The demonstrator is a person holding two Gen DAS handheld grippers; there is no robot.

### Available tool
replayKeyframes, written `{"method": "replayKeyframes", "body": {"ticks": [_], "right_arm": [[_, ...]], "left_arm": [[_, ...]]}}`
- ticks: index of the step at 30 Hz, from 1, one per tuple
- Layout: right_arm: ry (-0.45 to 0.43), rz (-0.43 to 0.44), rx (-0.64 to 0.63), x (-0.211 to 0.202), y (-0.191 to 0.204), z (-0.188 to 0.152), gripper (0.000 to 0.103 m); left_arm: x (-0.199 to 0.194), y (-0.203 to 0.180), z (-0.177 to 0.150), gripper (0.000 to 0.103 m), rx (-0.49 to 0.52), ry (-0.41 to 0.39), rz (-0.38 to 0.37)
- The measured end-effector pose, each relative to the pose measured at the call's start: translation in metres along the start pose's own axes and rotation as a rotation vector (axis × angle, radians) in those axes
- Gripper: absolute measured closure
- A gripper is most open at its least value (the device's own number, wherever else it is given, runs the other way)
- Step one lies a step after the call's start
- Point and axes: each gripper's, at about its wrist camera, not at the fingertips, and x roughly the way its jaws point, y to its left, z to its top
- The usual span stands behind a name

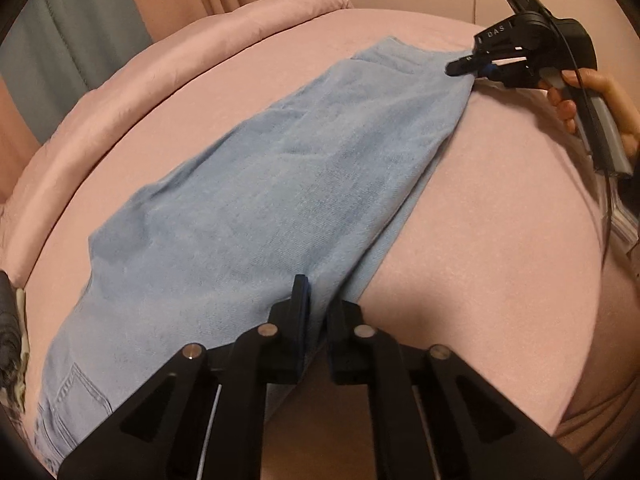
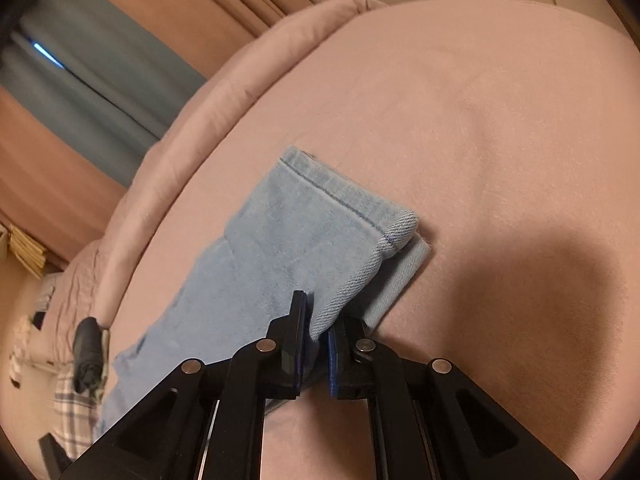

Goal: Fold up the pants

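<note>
Light blue denim pants lie lengthwise on the pink bed, the legs stacked on each other, a back pocket at the lower left. My left gripper is shut on the near edge of the pants around the crotch. My right gripper shows at the far end, shut on the leg cuffs. In the right wrist view my right gripper pinches the side edge of the hemmed cuffs, which lie flat on the bed.
A rolled pink duvet runs along the far edge of the bed. Pink and grey curtains hang behind. A dark bundle and checked cloth lie at the left. A hand holds the right gripper's handle.
</note>
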Motion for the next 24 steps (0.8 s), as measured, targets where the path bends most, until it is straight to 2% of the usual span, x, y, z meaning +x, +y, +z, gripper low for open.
{"method": "replayKeyframes", "body": {"ticks": [1, 2, 3, 4, 5, 6, 7, 9, 11, 13, 16, 17, 19, 20, 22, 24], "right_arm": [[0.015, -0.022, 0.013, -0.007, -0.001, 0.002, 0.092], [0.011, -0.043, 0.011, -0.016, -0.002, 0.003, 0.090], [-0.003, -0.070, 0.000, -0.025, 0.001, 0.002, 0.080], [-0.035, -0.149, -0.025, -0.037, 0.006, -0.001, 0.053], [-0.095, -0.245, -0.075, -0.051, 0.013, -0.005, 0.043], [-0.141, -0.288, -0.119, -0.060, 0.022, -0.009, 0.041], [-0.168, -0.300, -0.172, -0.067, 0.031, -0.013, 0.041], [-0.161, -0.227, -0.270, -0.068, 0.056, -0.021, 0.041], [-0.047, 0.000, -0.377, -0.050, 0.090, -0.037, 0.047], [0.094, 0.155, -0.493, -0.020, 0.124, -0.063, 0.063], [0.242, 0.116, -0.706, 0.018, 0.155, -0.113, 0.072], [0.290, 0.102, -0.777, 0.026, 0.160, -0.130, 0.072], [0.244, 0.035, -0.970, 0.022, 0.169, -0.154, 0.072], [0.269, 0.015, -1.028, 0.021, 0.174, -0.156, 0.072], [0.350, 0.053, -1.023, 0.018, 0.177, -0.143, 0.072], [0.350, 0.117, -0.997, 0.013, 0.183, -0.127, 0.072]], "left_arm": [[-0.004, 0.002, -0.004, 0.086, -0.011, 0.002, -0.004], [-0.010, 0.004, -0.007, 0.075, -0.025, 0.002, -0.019], [-0.017, 0.006, -0.012, 0.062, -0.042, -0.005, -0.039], [-0.025, 0.012, -0.016, 0.056, -0.063, -0.022, -0.064], [-0.035, 0.015, -0.022, 0.049, -0.080, -0.043, -0.087], [-0.042, 0.020, -0.023, 0.049, -0.099, -0.060, -0.105], [-0.044, 0.024, -0.021, 0.049, -0.116, -0.072, -0.110], [-0.048, 0.040, -0.018, 0.050, -0.173, -0.104, -0.086], [-0.043, 0.062, -0.014, 0.050, -0.275, -0.124, -0.076], [-0.032, 0.077, -0.017, 0.050, -0.351, -0.116, -0.068], [0.002, 0.097, -0.034, 0.051, -0.439, 0.005, 0.014], [0.008, 0.101, -0.044, 0.050, -0.456, 0.028, 0.006], [-0.001, 0.103, -0.051, 0.050, -0.437, -0.021, -0.020], [-0.004, 0.103, -0.052, 0.050, -0.421, -0.011, -0.017], [-0.010, 0.104, -0.052, 0.050, -0.409, -0.002, -0.018], [-0.013, 0.113, -0.046, 0.050, -0.409, -0.003, -0.013]]}}
